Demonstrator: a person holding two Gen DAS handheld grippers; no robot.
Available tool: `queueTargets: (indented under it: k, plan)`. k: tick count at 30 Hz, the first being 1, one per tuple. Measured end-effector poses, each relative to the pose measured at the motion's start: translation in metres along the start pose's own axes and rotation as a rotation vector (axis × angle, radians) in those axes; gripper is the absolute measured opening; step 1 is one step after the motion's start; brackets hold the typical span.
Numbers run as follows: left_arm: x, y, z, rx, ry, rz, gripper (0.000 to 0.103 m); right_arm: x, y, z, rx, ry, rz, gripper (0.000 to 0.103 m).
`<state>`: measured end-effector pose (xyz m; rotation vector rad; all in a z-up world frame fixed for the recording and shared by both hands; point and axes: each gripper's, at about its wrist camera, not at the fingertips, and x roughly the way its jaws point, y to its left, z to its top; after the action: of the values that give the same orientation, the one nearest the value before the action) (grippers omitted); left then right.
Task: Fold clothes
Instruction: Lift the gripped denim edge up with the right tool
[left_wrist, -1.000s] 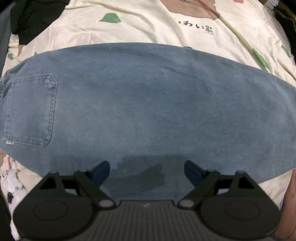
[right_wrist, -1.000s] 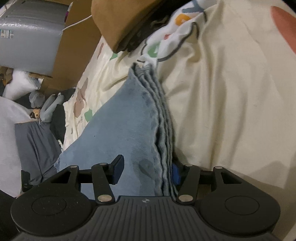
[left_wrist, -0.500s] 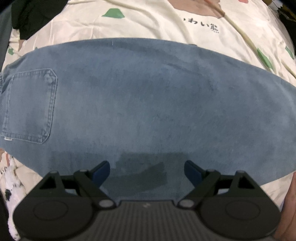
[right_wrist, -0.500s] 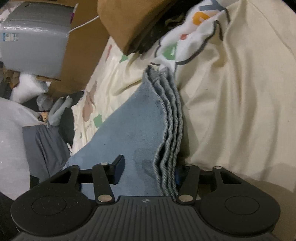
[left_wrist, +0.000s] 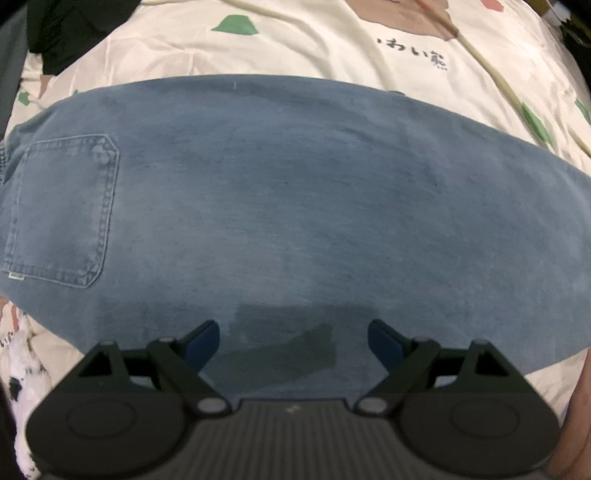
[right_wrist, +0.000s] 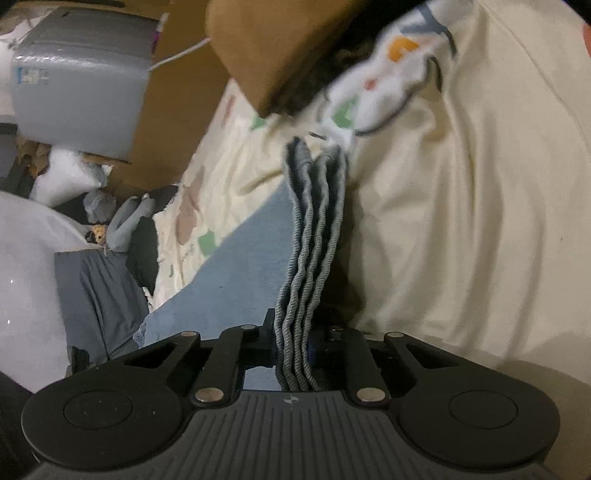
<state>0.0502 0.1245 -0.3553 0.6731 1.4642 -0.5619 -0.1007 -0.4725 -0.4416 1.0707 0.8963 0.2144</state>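
Jeans (left_wrist: 295, 203) flat on bedsheet (left_wrist: 314, 40); pocket (left_wrist: 62, 206) at left.

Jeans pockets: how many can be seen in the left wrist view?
1. One patch pocket lies at the left end of the jeans, flat and facing up. More pockets may be hidden underneath or past the picture's left edge.

Garment: faded blue denim jeans (left_wrist: 314, 206), folded lengthwise into one long flat band.
Pose: spread crosswise ahead of the wide-apart left jaws, its near edge passing between them.
Detail: stitched back pocket (left_wrist: 61, 206) far to the left of those jaws.
Hems: stacked wavy layers (right_wrist: 310, 258), clamped between the closed right jaws, rising straight ahead of them.
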Motion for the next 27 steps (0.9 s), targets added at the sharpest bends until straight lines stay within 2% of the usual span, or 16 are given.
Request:
queueTargets:
  k: [4,9,13,18,20,27]
  plan:
    - [-0.001,0.001,0.002,-0.016,-0.004,-0.001,0.089,-0.008,0.026,-0.001,-0.072,-0.016,-0.002,0.012]
    - [0.006,0.001,0.002,-0.019,0.008,0.005,0.089,-0.006,0.047,0.000,-0.155,0.007,-0.034,0.013]
    - [0.010,-0.002,0.003,-0.016,0.017,0.001,0.089,0.003,0.039,0.004,-0.138,0.044,-0.075,0.015]
    - [0.014,-0.006,0.004,-0.013,0.027,-0.002,0.089,0.011,0.012,0.013,-0.091,0.087,-0.086,0.019]
    - [0.014,-0.007,0.005,-0.017,0.029,-0.001,0.089,0.014,0.001,0.017,-0.061,0.092,-0.084,0.023]
    - [0.013,-0.010,0.010,-0.022,0.032,0.002,0.089,0.026,-0.022,0.017,-0.019,0.111,-0.047,0.024]
